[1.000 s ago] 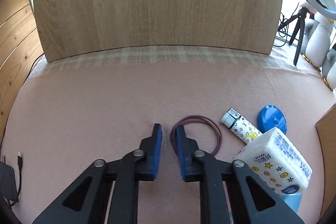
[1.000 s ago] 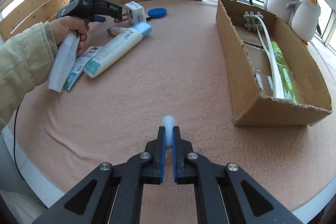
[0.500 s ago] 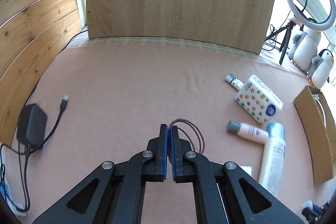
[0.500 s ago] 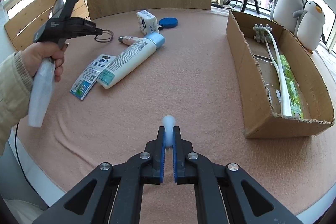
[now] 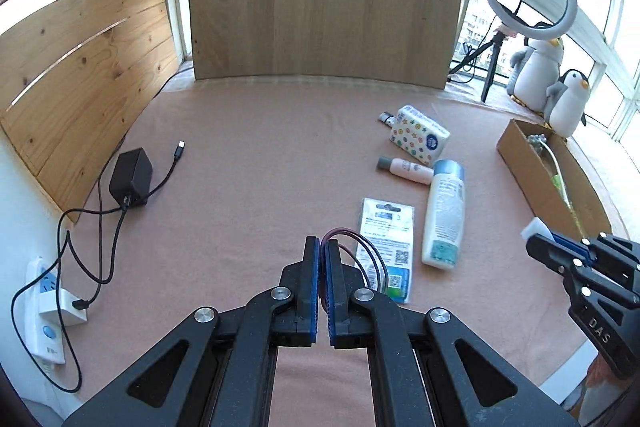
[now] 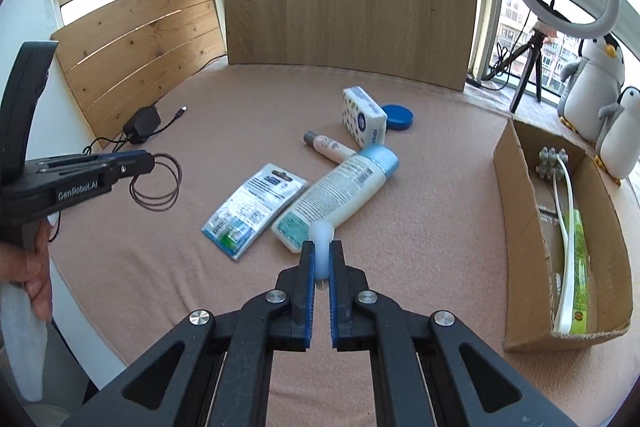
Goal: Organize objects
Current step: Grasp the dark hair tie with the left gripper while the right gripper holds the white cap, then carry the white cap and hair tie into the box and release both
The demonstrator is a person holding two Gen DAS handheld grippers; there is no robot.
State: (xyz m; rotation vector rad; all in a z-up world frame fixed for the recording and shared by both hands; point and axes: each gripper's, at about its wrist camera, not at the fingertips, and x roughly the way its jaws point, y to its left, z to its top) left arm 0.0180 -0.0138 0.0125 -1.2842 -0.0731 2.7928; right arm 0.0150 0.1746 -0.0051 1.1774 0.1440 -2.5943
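Cable loop [image 5: 372,259] pinched in left gripper [image 5: 321,247] jaws, above sachet [image 5: 386,247] beside lotion tube [image 5: 444,215]; right gripper [image 6: 321,251] clamping white piece [image 6: 321,235].

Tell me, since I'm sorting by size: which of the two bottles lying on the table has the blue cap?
The big white bottle; its cap is light blue. The small pinkish bottle beside it has a grey cap.

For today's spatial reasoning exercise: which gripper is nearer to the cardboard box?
Right. The right gripper, shut on a small white object, sits just beside the cardboard box. The left gripper, shut on a thin wire loop, is across the table.
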